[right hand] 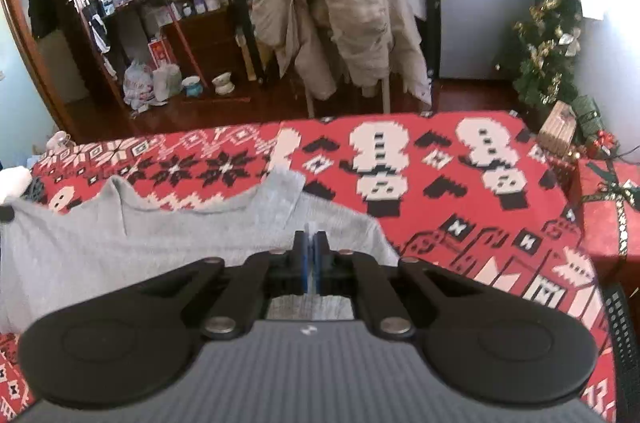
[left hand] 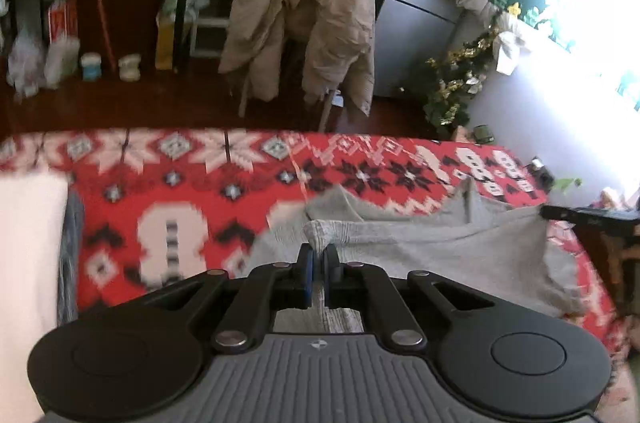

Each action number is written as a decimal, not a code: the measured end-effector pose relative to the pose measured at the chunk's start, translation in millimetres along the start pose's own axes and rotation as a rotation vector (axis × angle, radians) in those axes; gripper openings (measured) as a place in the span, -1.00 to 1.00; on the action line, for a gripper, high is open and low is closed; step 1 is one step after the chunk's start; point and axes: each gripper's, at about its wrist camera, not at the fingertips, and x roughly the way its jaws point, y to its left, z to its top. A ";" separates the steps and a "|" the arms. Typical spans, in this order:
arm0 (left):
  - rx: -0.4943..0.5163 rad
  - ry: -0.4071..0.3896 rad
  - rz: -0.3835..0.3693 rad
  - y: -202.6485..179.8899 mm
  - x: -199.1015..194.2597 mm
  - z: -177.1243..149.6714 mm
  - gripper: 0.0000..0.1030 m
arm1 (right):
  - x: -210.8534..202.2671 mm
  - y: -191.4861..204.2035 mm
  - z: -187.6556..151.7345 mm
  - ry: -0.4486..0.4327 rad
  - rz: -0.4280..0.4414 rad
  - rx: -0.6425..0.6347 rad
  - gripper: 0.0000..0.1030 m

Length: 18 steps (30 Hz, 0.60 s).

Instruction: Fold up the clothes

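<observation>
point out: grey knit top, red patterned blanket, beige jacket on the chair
grey knit top (right hand: 160, 243), right wrist view, flat middle of the fabric
red patterned blanket (right hand: 460, 207), right wrist view, bare part right of the top
beige jacket (left hand: 320, 3), left wrist view, draped back

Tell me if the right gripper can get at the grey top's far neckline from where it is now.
Probably not as things stand: the right gripper is already shut on the grey top at its near edge. Nothing lies across the neckline, but it would have to let go first.
</observation>
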 end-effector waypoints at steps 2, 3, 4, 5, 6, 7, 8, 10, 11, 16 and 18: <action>0.024 0.020 0.013 0.8 19.4 5.6 -0.91 | 3.5 -3.2 2.2 0.001 -0.010 0.013 -0.94; 0.036 0.031 0.020 1.3 29.4 8.2 -0.91 | 6.3 -4.9 2.4 0.004 -0.016 0.018 -0.94; 0.042 0.039 0.031 1.9 38.1 8.4 -0.91 | 10.1 -6.5 2.3 0.009 -0.021 0.023 -0.94; 0.044 0.054 0.038 3.0 46.1 7.4 -0.91 | 14.2 -7.7 1.3 0.014 -0.027 0.027 -0.94; 0.046 0.071 0.044 4.3 54.0 6.1 -0.90 | 18.2 -8.8 -0.1 0.018 -0.032 0.030 -0.94; 0.045 0.092 0.049 6.0 60.0 3.4 -0.88 | 22.2 -9.5 -1.4 0.023 -0.037 0.031 -0.94; 0.043 0.114 0.053 7.8 65.4 0.2 -0.78 | 26.3 -10.0 -3.0 0.030 -0.040 0.033 -0.94; 0.050 0.133 0.073 11.4 66.1 -8.3 -0.66 | 33.9 -11.0 -6.6 0.045 -0.046 0.035 -0.84; 0.055 0.132 0.078 13.3 62.3 -13.1 -0.53 | 35.4 -11.6 -8.1 0.046 -0.049 0.034 -0.77; 0.127 0.092 0.063 6.2 10.5 -38.6 -0.53 | 12.1 -15.5 -14.0 0.006 -0.050 0.029 -0.64; 0.167 0.096 0.037 -3.2 -8.1 -55.7 -0.53 | -9.8 -15.6 -20.2 -0.006 -0.041 0.028 -0.62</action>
